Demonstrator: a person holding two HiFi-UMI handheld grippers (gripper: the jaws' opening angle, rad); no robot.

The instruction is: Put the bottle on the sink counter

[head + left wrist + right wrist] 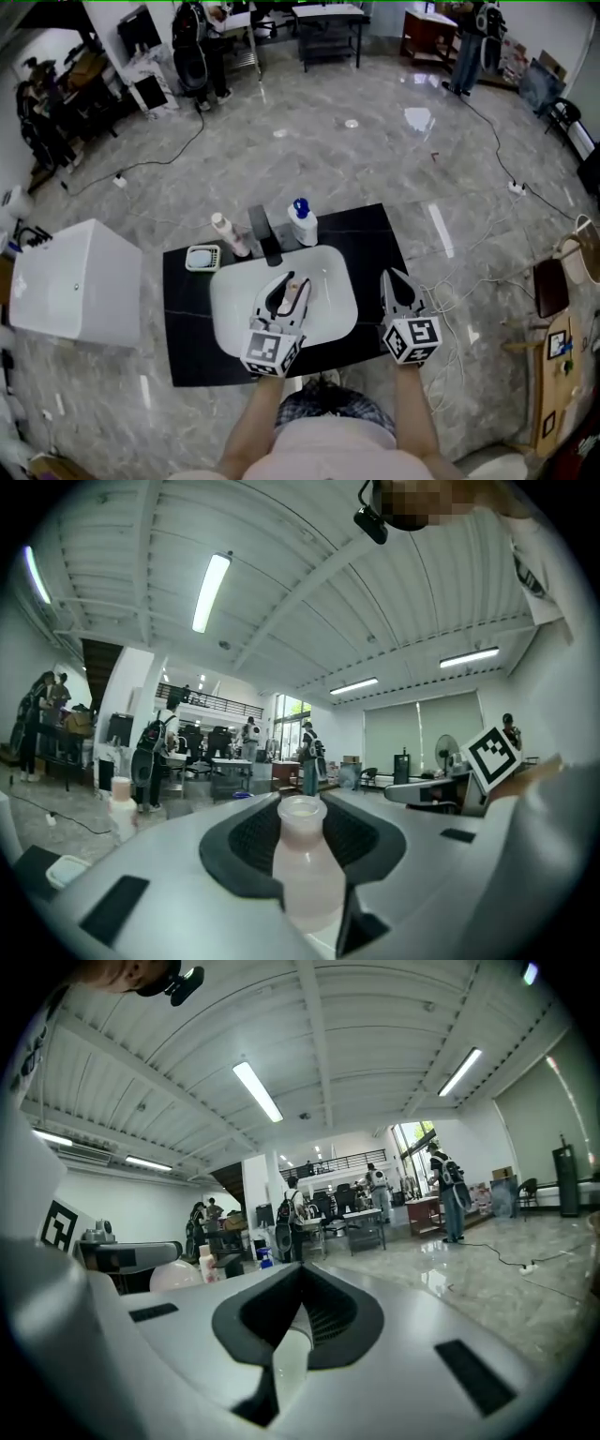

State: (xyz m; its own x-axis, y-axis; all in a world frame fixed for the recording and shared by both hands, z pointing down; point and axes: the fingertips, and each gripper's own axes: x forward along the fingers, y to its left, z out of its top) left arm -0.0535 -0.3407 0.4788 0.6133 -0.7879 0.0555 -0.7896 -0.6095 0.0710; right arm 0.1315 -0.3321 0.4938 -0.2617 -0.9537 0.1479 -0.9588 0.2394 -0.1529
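Note:
A small pale pink bottle (pixel 292 297) with an open neck is held over the white sink basin (pixel 330 314) by my left gripper (pixel 286 281), which is shut on it. In the left gripper view the bottle (pixel 302 864) stands upright between the dark pads (pixel 246 841), which press on both its sides. My right gripper (pixel 393 278) hovers over the black sink counter (pixel 370 239) just right of the basin. Its jaws meet at the tips (pixel 298 1283) with nothing between them.
At the back of the counter stand a pink-capped bottle (pixel 228 232), a black faucet (pixel 265 234), a blue-capped bottle (pixel 302 222) and a soap dish (pixel 202 257). A white box (pixel 75 281) stands left of the counter. Cables (pixel 469 300) lie on the floor at right.

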